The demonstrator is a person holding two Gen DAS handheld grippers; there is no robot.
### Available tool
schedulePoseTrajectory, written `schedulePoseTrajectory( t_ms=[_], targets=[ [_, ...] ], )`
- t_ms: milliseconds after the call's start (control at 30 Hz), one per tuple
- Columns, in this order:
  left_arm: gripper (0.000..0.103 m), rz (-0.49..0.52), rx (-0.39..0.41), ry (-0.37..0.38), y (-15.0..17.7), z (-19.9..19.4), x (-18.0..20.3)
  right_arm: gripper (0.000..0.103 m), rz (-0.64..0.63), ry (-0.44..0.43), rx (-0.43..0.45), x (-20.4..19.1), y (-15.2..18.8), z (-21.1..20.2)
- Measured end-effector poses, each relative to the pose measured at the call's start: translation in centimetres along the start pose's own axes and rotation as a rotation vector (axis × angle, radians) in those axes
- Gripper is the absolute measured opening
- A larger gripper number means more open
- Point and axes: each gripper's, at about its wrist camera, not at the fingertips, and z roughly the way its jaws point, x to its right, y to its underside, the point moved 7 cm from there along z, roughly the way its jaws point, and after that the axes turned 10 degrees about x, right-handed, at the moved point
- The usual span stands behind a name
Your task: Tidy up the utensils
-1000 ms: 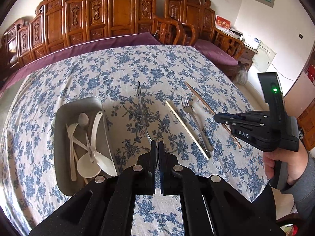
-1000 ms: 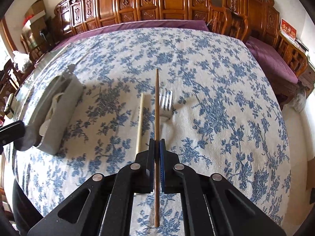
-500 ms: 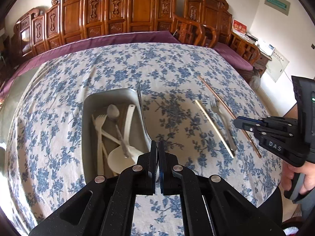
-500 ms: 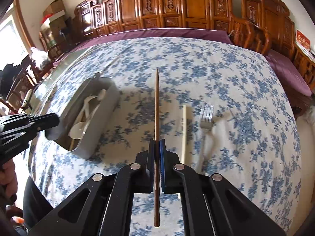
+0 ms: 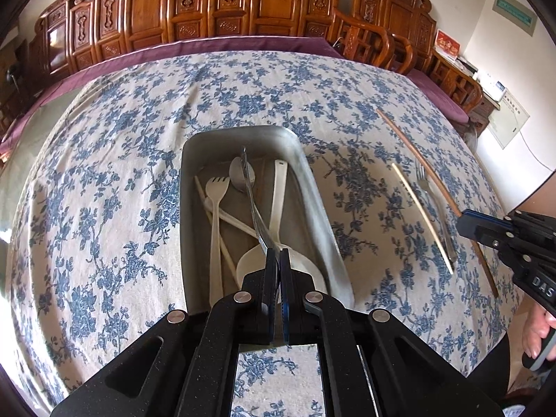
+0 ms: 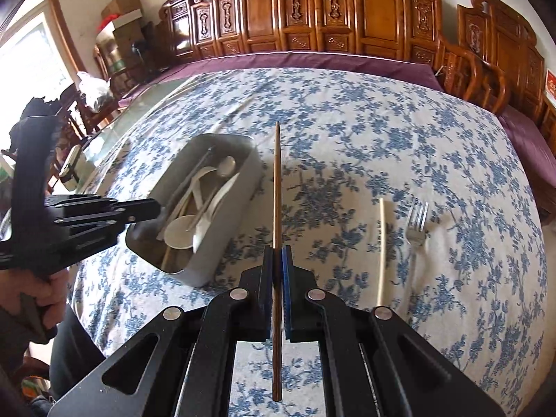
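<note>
The left gripper (image 5: 275,260) is clamped tight on the handle end of a thin metal utensil (image 5: 251,194), which juts forward over the open metal tray (image 5: 314,187); holding it by one end lets its length line up with the tray's long side so it can drop in flat. The tray already holds a white fork (image 5: 216,208), a metal spoon (image 5: 239,173), a white ladle (image 5: 278,208) and other pale pieces, so it is plainly the collecting place

The right gripper (image 6: 277,260) is likewise closed, pinching a brown chopstick (image 6: 277,180) near its middle, the stick pointing straight ahead above the flowered tablecloth (image 6: 365,132), just beside the tray. Gripping at mid-length probably keeps the slender stick balanced while carried

On the cloth to the right, a pale chopstick (image 6: 381,250) and a metal fork (image 6: 415,222) lie side by side, well apart from the tray and not yet gathered

The task looks roughly half done; a release over the tray seems the likely next step
</note>
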Motion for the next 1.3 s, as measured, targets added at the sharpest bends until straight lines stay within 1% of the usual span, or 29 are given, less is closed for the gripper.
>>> schedulePoseTrajectory(
  t_ms=[267,500,800,1000,1067,1100,1133,1200,1233,1267,1300],
  targets=[
    [0.002,-0.013,-0.026,-0.007,0.3,1.6,-0.6,0.006,-0.015,-0.023,-0.003,-1.2,-0.4,0.2],
    [0.002,-0.022,-0.03,-0.005,0.4,1.9,-0.7,0.006,-0.022,-0.033,-0.003,-1.8,-0.6,0.4],
    [0.002,-0.023,0.004,-0.008,-0.1,0.2,-1.2,0.006,-0.036,-0.046,-0.005,-2.8,-0.8,0.8],
    [0.003,-0.04,0.033,-0.019,-0.5,-1.7,-2.4,0.006,-0.048,-0.059,-0.007,-4.1,-1.2,1.3],
    [0.012,-0.046,0.042,-0.025,-0.5,-2.3,-2.8,0.006,-0.054,-0.064,-0.008,-4.6,-1.3,1.5],
    [0.021,-0.049,0.046,-0.028,-0.6,-2.5,-3.1,0.006,-0.057,-0.067,-0.008,-4.9,-1.4,1.7],
    [0.025,-0.051,0.05,-0.033,-0.6,-2.8,-3.4,0.006,-0.061,-0.07,-0.009,-5.3,-1.5,1.8],
    [0.027,-0.053,0.053,-0.045,-0.6,-3.2,-3.9,0.006,-0.067,-0.076,-0.011,-5.9,-1.6,2.0],
    [0.035,-0.057,0.059,-0.049,-0.6,-3.5,-4.3,0.006,-0.07,-0.078,-0.012,-6.2,-1.7,2.2],
    [0.04,-0.064,0.065,-0.051,-0.6,-3.8,-4.6,0.006,-0.072,-0.08,-0.013,-6.4,-1.7,2.3],
    [0.051,-0.072,0.073,-0.056,-0.6,-4.2,-5.0,0.006,-0.074,-0.083,-0.015,-6.7,-1.8,2.5]
  ],
)
